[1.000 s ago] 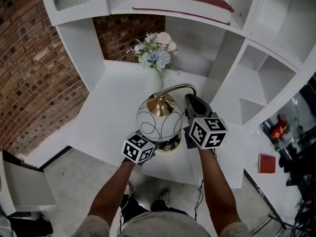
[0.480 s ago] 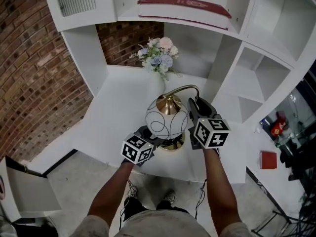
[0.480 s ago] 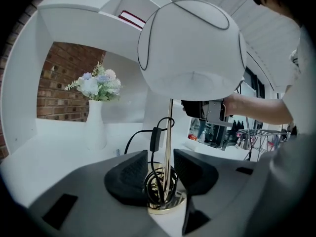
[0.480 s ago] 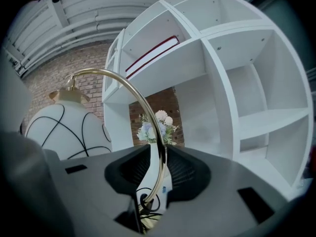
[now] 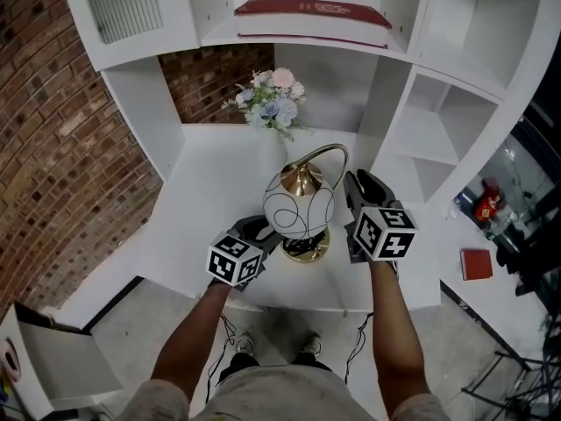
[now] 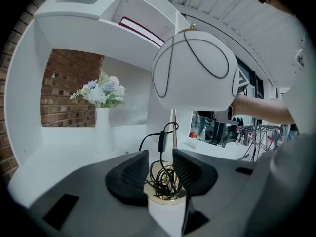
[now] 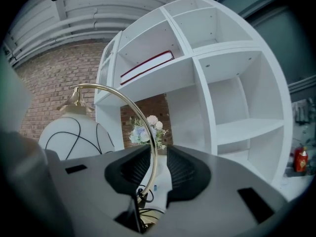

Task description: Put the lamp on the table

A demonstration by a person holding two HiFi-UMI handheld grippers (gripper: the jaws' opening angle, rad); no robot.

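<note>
One lamp (image 5: 298,204): stood upright on the table (image 5: 219,174), on the near side of the vase (image 6: 102,127).
Left gripper (image 6: 160,162): jaws were closing, lamp base (image 6: 164,199) between them, not clamped.
Right gripper (image 7: 158,146): jaws stood apart, curved arm (image 7: 143,118) between them.

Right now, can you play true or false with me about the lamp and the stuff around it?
1. The lamp stands on the white table. True.
2. The flowers sit on the floor. False: they are in a white vase on the table, behind the lamp.
3. A red book lies on a shelf above the table. True.
4. The lamp's shade is plain red. False: it is white with thin black lines.
5. The lamp's gold stem passes between the jaws of the right gripper. True.
</note>
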